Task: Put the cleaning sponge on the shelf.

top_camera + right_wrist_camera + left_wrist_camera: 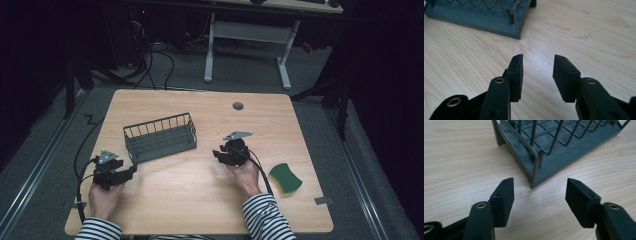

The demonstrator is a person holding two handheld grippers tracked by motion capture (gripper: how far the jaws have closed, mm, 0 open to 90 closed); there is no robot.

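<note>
A grey wire basket (160,136) stands empty on the wooden table (200,195), left of centre. My left gripper (129,170) rests on the table just off the basket's near left corner, open, with nothing between its jaws. In the left gripper view that corner of the basket (544,162) stands right past the open left gripper (540,182). My right gripper (218,154) lies to the right of the basket, pointing left, also open and empty. The right gripper view has the basket's end (481,17) at upper left, a short way beyond the right gripper (538,58).
A green sponge (285,178) lies near the table's front right, to the right of my right hand. A round grey grommet (238,106) sits at the back of the table. A white desk frame (247,47) stands on the floor beyond.
</note>
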